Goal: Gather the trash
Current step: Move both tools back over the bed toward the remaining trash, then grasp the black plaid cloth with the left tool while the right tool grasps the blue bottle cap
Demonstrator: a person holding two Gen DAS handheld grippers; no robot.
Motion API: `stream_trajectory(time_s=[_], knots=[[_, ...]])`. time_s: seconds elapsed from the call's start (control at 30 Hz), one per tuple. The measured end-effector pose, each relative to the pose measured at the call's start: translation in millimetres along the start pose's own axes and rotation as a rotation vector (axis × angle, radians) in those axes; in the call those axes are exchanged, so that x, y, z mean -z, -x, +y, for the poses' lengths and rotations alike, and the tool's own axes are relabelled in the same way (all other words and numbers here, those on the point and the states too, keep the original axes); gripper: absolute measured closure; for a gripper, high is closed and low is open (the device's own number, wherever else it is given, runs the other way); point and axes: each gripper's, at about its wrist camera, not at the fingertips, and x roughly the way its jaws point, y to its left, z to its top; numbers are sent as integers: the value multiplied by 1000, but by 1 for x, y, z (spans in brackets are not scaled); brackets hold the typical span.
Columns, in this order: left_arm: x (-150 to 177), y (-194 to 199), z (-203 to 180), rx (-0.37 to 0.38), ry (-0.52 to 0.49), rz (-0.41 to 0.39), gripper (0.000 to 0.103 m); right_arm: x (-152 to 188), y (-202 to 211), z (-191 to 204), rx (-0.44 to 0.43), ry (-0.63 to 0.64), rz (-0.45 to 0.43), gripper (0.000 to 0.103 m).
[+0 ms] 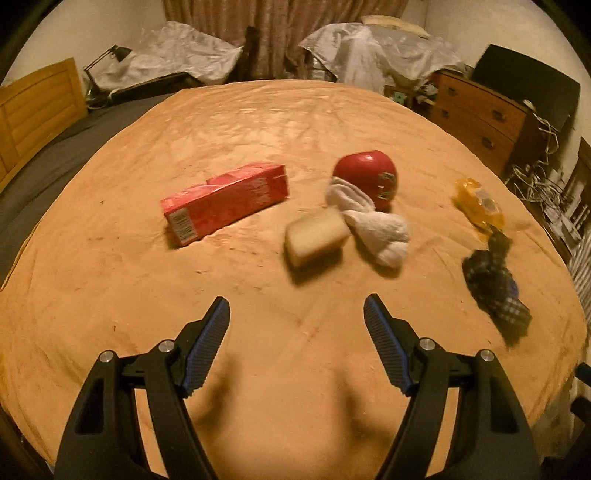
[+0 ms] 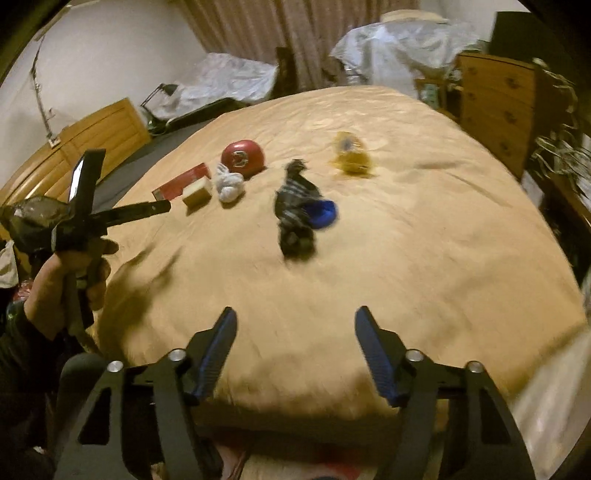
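On the tan bedspread [image 1: 258,129] lie a red carton [image 1: 225,201], a beige sponge block [image 1: 316,236], a white balled sock [image 1: 373,225], a red round ball-like object [image 1: 365,175], a yellow wrapper [image 1: 478,203] and a dark plaid cloth [image 1: 493,288]. My left gripper [image 1: 295,306] is open and empty, hovering short of the sponge. My right gripper [image 2: 295,317] is open and empty near the bed's front edge; the plaid cloth [image 2: 295,210] with a blue part [image 2: 323,214] lies ahead of it. The left gripper [image 2: 122,184] also shows at the left of the right wrist view.
A wooden dresser [image 1: 480,114] stands at the right with tangled cables [image 1: 539,155]. A wooden headboard [image 1: 33,107] and a desk lamp [image 1: 107,62] are at the left. Covered piles [image 1: 369,48] and curtains [image 1: 277,33] lie beyond the bed.
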Motion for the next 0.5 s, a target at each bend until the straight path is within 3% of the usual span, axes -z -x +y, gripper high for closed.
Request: stream_trajectory(time_s=[0.1,0.27,0.5], knots=[[5,-5,-21,91,-51,27,31,-25,-35,-3,-26,-14,-6,40],[3,-23,-75,302,-49,107,31,-44,-56,-24,-9,-131,-59,41],[-14,-55,-151,412,-59,156,31,-29,-43,-56,35,-200,-106,41]])
